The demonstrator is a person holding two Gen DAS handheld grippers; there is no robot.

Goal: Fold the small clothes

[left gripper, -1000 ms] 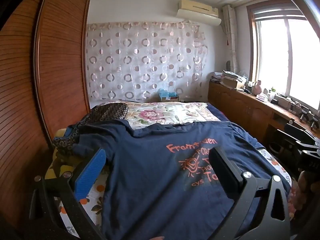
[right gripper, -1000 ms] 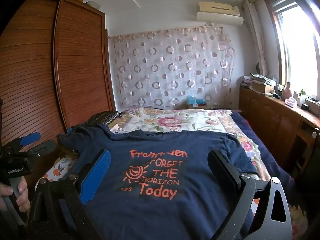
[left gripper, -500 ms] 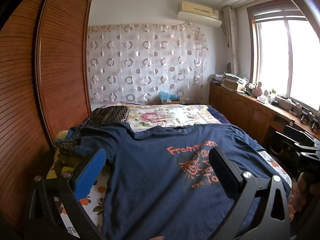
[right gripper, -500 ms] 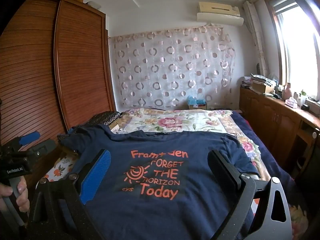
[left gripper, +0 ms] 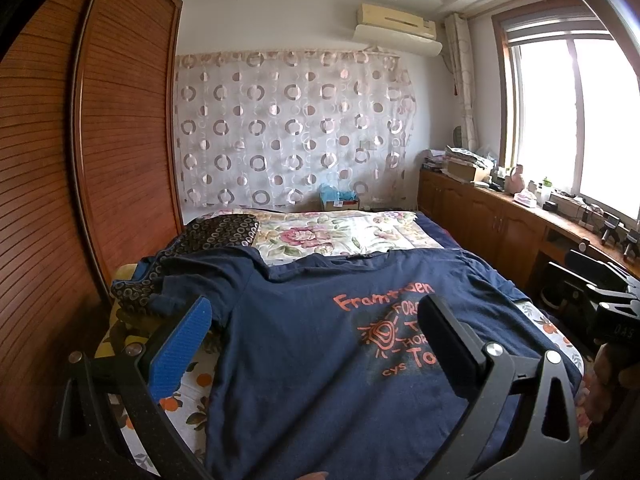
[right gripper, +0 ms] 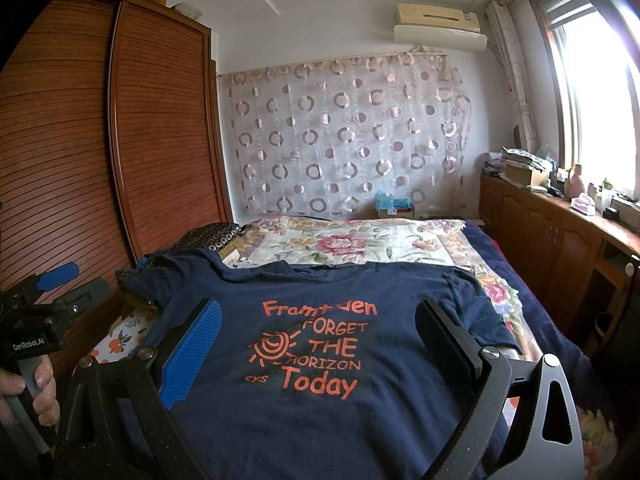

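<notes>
1. Fingers of my left gripper [left gripper: 316, 344] stand wide apart with nothing between them, hovering above the near left part of the bed [left gripper: 352, 236]; one carries a blue pad [left gripper: 180, 354], the other is black.
2. Fingers of my right gripper [right gripper: 320, 344] are spread just as wide and are just as empty, hanging over the near edge of the bed.
3. At the left rim of the right wrist view, a hand [right gripper: 28, 388] grips the handle of the left gripper.
4. Below both grippers the navy T-shirt [left gripper: 312, 360] lies spread flat, print up, across the near half of the bed, its hem at the near edge and its collar toward the bed's middle. Orange lettering [right gripper: 320, 352] with a sun drawing sits on its chest.
5. Its left sleeve reaches the bed's left edge, touching a dark patterned cloth [left gripper: 216, 236] bunched there.
6. Beyond the collar, a floral bedspread [left gripper: 340, 232] covers the far half.
7. Along the left stands a wooden wardrobe [left gripper: 120, 140]; a circle-patterned curtain [left gripper: 288, 132] hangs behind the far edge.
</notes>
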